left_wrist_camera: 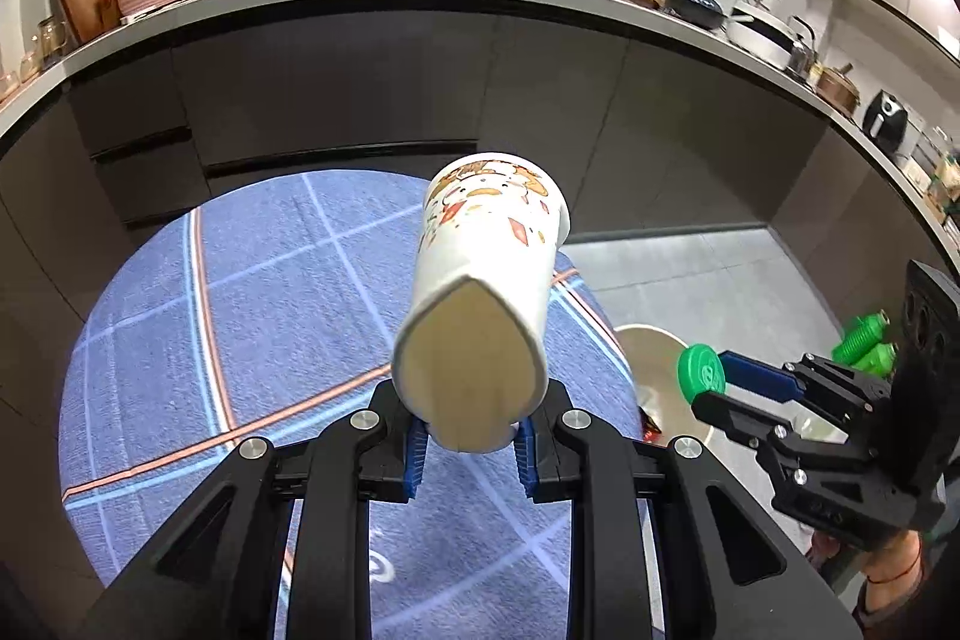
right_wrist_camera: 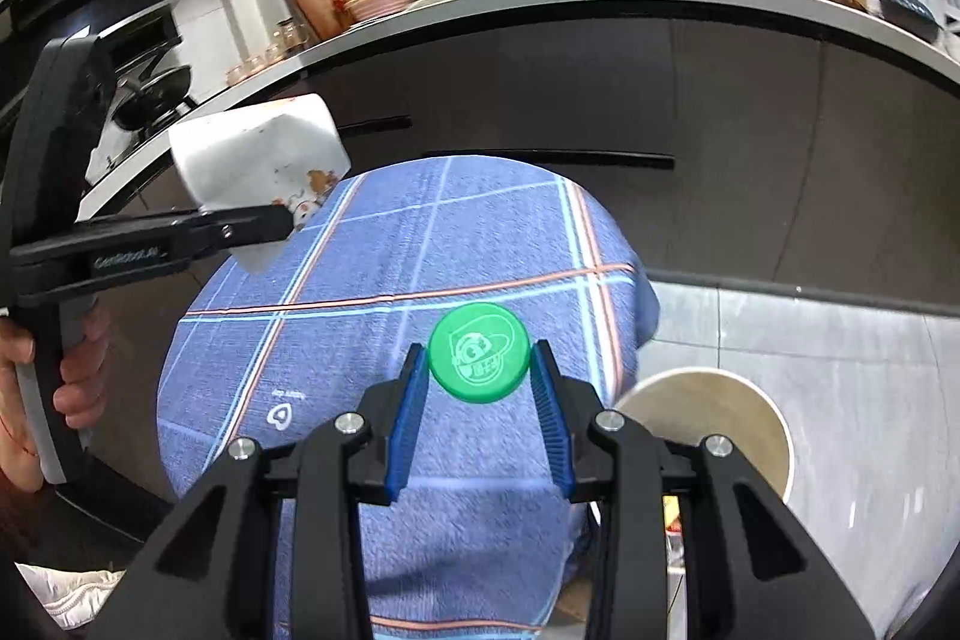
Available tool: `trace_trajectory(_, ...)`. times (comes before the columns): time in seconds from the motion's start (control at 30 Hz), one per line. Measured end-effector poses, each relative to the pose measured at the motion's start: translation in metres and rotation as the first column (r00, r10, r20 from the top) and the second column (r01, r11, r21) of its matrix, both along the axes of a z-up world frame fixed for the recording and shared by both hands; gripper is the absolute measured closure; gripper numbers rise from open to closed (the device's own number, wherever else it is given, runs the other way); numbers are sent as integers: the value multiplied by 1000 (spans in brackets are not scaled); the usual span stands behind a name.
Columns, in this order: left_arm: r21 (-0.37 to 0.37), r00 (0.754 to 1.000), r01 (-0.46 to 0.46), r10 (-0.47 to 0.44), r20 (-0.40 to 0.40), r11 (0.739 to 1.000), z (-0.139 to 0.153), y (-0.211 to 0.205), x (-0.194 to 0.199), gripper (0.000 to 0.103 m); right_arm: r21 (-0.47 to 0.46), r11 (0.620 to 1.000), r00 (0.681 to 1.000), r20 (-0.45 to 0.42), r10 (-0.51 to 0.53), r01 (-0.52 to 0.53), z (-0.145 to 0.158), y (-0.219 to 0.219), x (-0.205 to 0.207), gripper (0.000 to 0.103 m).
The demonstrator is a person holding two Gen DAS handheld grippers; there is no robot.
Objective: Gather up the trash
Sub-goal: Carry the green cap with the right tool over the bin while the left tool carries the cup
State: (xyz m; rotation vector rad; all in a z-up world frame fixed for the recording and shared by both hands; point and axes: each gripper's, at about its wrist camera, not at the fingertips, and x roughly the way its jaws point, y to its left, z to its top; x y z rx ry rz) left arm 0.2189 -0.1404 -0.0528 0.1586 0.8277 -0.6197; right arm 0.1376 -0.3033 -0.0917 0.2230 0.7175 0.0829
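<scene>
Both grippers tilt downward — left gripper (left_wrist_camera: 471,439) pinching paper cup (left_wrist_camera: 480,292), right gripper (right_wrist_camera: 480,370) bottle cap (right_wrist_camera: 479,360).

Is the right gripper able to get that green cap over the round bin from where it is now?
Probably yes. The right gripper is shut on the green cap, and the round bin sits open just beside and below it, off the edge of the blue cloth. Nothing visible stands between them.
</scene>
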Motion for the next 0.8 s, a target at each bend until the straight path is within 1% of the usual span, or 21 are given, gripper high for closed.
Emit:
trace_trajectory(0.17, 5, 999, 49, -49, -9, 999, -6, -17, -9, 81, 9, 999, 999, -10, -49, 49, -8, -14, -16, 67)
trace_trajectory(0.3, 19, 995, 101, -101, -13, 995, -10, -37, -17, 81, -10, 996, 995, -25, -94, 93, -15, -28, -28, 67)
trace_trajectory(0.47, 22, 983, 182, -182, -25, 983, -17, -65, -26, 81, -37, 987, 986, -44, -158, 157, -26, -50, -45, 67)
trace_trajectory(0.63, 24, 962, 270, -268, -55, 963, -31, -101, -31, 81, -53, 979, 977, -74, -201, 198, -45, -71, -55, 67)
trace_trajectory(0.77, 26, 942, 327, -324, -84, 945, -46, -130, -34, 81, -45, 974, 968, -110, -227, 223, -68, -86, -57, 67)
trace_trajectory(0.8, 24, 935, 344, -340, -102, 939, -52, -140, -34, 81, -40, 973, 965, -123, -233, 229, -75, -90, -56, 67)
